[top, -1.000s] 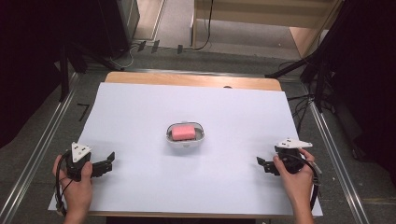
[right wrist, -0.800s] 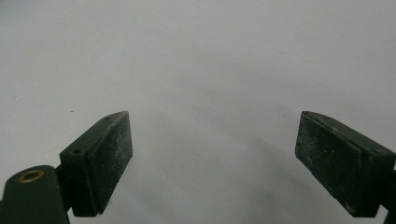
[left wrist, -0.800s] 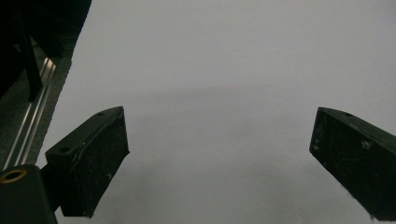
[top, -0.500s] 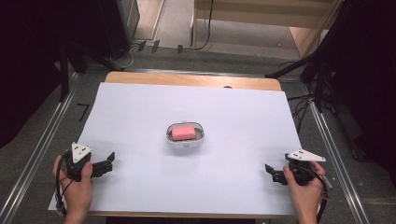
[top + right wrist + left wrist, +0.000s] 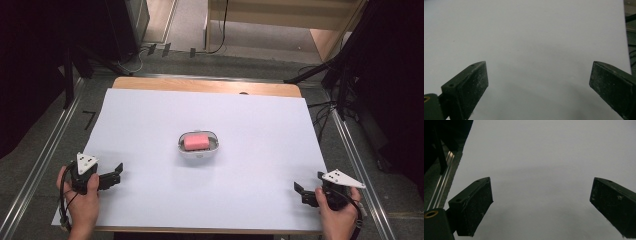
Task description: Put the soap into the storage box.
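Centrally, 1 white dish (image 5: 199,151) holds 1 pink block (image 5: 196,142).

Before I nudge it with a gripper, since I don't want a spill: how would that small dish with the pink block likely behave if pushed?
The dish is low and wide, so it would probably slide on the smooth white sheet rather than tip. The pink block sits loose inside and may shift against the rim. It looks small and likely light, though the material cannot be told.
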Tool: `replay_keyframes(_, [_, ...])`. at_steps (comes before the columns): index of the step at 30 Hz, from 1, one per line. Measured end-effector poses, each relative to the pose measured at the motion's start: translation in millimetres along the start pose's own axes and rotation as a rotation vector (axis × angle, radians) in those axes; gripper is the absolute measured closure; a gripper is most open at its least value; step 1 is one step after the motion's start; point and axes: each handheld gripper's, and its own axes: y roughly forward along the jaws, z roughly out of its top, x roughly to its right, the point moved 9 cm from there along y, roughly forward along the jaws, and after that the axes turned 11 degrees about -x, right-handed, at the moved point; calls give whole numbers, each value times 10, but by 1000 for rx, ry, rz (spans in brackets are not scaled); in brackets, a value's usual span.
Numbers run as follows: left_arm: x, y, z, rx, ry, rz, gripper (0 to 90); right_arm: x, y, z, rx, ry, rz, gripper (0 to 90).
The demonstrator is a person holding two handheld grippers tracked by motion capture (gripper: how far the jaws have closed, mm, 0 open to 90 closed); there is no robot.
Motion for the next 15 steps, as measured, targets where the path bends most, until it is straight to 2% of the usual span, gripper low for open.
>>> replay_keyframes(2, [-1, 1, -1, -2, -2, -1, 48, 34, -36, -30, 10, 14, -17, 24])
replay_keyframes(5, [-1, 2, 0, -1, -3, -3, 48, 66, -67, -49, 28, 38, -17, 25])
replay_keyframes(9, [-3, 1, 1, 1, -6, -7, 47, 89, -69, -72, 27, 65, -32, 39])
replay_keyframes(12, [-5, 10, -2, -9, -9, -10, 47, 92, -58, -76, 16, 55, -67, 78])
replay_keyframes(14, [-9, 10, -1, -8, -16, -7, 47, 89, -57, -79, 18, 55, -60, 153])
replay_keyframes(15, [-11, 8, -1, -6, -15, -7, 47, 85, -67, -80, 24, 56, -49, 162])
